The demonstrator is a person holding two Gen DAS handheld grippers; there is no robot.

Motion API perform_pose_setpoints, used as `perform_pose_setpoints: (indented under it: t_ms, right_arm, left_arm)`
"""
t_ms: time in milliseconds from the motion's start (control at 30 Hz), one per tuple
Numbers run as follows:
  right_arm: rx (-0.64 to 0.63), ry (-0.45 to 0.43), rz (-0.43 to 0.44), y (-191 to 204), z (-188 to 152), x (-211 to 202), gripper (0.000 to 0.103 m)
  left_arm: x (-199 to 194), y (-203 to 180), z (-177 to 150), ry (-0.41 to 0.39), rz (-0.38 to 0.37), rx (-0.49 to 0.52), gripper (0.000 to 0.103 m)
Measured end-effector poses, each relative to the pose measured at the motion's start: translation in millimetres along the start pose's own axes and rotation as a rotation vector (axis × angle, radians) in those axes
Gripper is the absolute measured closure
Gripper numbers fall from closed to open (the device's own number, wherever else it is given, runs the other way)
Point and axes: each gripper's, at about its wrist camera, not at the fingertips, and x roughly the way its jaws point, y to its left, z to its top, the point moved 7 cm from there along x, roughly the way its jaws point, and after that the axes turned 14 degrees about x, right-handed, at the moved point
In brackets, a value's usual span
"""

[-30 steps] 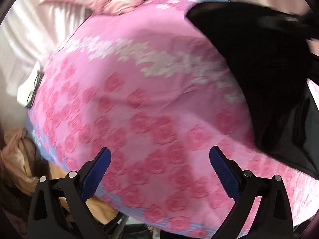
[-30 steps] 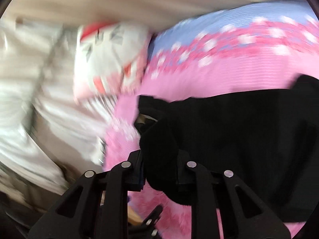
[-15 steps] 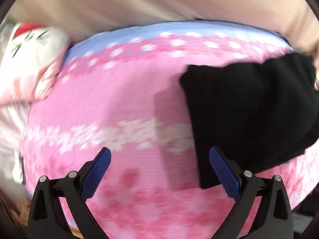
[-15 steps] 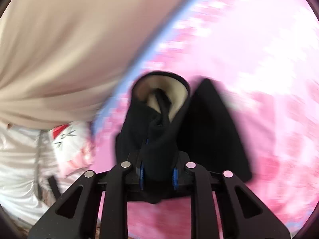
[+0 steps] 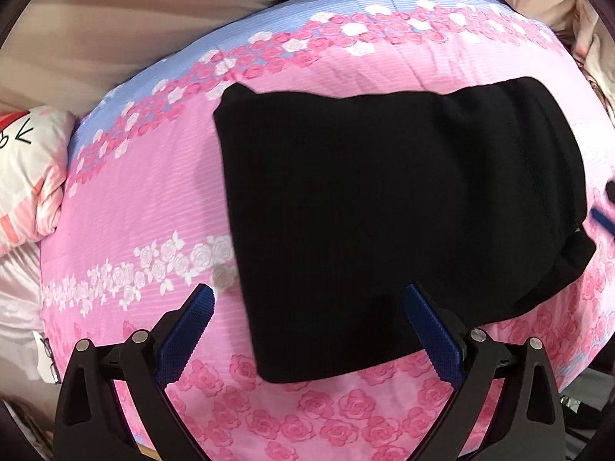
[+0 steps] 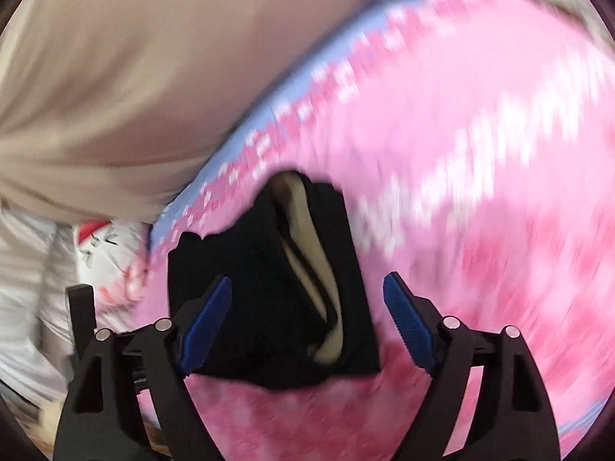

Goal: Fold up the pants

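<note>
Right tool [image 6: 307, 319]: jaws are opening, blue pads standing wide apart. The black pants [image 6: 265, 288] are lying between the pads, but neither pad is pressing on the cloth. A pale cream lining [image 6: 319, 280] is showing through an opening in the fabric just ahead of the tool.

Left tool [image 5: 307, 330]: jaws are standing wide and holding nothing. It is hovering over the near left corner of the pants [image 5: 384, 211]; the right pad is overlapping the black cloth in the view and the left pad is over bare cover.

The pants are lying folded into a broad dark block on the bed [image 5: 153, 199], on its pink rose-print cover, toward the right side. A thicker doubled edge is bulging at the lower right of the block.

Surroundings: a white and pink pillow [image 5: 27, 169] is sitting at the left edge of the bed, well apart from the pants. A beige curtain [image 6: 134, 77] is hanging beyond the far side.

Limits: the right wrist view is blurring heavily, so the cover's print is smearing. A blue tip [image 5: 603, 221] is cutting in at the right border of the left view; most of it is out of frame.
</note>
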Motion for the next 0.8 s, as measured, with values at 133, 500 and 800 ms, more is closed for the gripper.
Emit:
perform_pose_setpoints:
  t_ms: [133, 500, 800]
  right_arm:
    - [-0.130, 0.129, -0.026, 22.4, -0.2, 33.7, 0.063]
    - [-0.112, 0.298, -0.215, -39.5, -22.6, 45.0, 0.091]
    - [-0.300, 0.206, -0.163, -14.8, -36.2, 13.5, 0.056]
  left_arm:
    - [-1.4, -7.7, 9.2, -0.019, 0.001, 0.023, 0.005]
    - [6.9, 5.7, 2.0, -0.009, -0.024, 0.003, 0.005]
    - [15.6, 3.7, -11.2, 0.035, -0.029, 0.001, 0.005]
